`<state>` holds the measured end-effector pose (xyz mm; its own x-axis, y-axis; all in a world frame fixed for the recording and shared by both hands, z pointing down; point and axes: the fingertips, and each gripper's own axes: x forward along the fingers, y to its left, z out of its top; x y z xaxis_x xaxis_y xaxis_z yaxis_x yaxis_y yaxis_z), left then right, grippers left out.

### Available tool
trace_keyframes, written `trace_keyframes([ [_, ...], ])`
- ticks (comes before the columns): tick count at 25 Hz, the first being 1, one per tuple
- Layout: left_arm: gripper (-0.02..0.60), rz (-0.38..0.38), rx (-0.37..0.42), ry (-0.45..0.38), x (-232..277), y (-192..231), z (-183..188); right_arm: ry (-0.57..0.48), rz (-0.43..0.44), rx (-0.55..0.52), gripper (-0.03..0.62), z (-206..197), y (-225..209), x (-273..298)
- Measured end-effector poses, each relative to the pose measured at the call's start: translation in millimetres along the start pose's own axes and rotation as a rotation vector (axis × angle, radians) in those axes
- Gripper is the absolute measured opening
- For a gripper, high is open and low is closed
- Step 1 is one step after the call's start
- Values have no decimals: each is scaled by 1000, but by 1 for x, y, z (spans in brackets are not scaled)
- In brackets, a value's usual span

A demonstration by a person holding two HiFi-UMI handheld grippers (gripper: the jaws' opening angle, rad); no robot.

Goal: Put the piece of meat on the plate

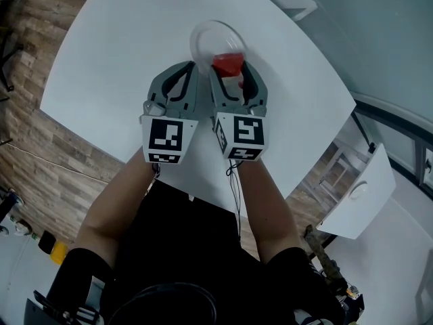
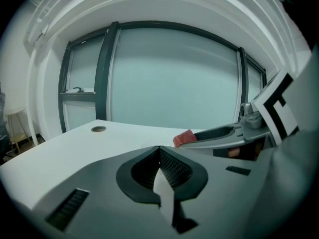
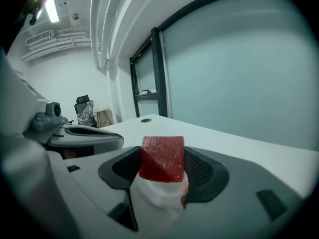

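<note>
A red piece of meat (image 3: 162,158) with a white fatty edge is clamped between the jaws of my right gripper (image 3: 162,169). In the head view the piece of meat (image 1: 227,64) hangs over the near part of a clear round plate (image 1: 203,38) on the white table, with the right gripper (image 1: 229,73) just behind it. My left gripper (image 1: 192,71) sits close beside the right one, at the plate's near left rim. Its jaws are shut with nothing between them (image 2: 159,158). From the left gripper view the piece of meat (image 2: 183,138) shows at the right gripper's tip.
The white table (image 1: 115,59) spreads wide around the plate, with a round cable grommet (image 2: 98,129) at its far side. A glass wall (image 2: 169,78) stands beyond the table. An office chair (image 3: 83,108) and a second white table (image 1: 358,195) stand off to the sides.
</note>
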<state>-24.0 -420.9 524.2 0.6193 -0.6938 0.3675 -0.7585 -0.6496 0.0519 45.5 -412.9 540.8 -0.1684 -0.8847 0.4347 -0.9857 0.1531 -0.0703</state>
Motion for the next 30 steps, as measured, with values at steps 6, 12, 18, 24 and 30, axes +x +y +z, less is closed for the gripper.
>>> trace_keyframes([
  [6,3,-12,-6,30,12,1,-9,72,12,8,275,-10,-3,14],
  [12,3,-18,-10,49,22,4,-13,149,27,0,275,-16,-1,26],
  [18,3,-16,-17,57,24,6,-15,258,22,4,275,-24,-3,36],
  [24,3,-20,-18,66,26,10,-15,369,41,20,276,-29,-5,47],
  [30,3,-14,-27,74,28,13,-16,458,62,21,276,-33,-4,54],
])
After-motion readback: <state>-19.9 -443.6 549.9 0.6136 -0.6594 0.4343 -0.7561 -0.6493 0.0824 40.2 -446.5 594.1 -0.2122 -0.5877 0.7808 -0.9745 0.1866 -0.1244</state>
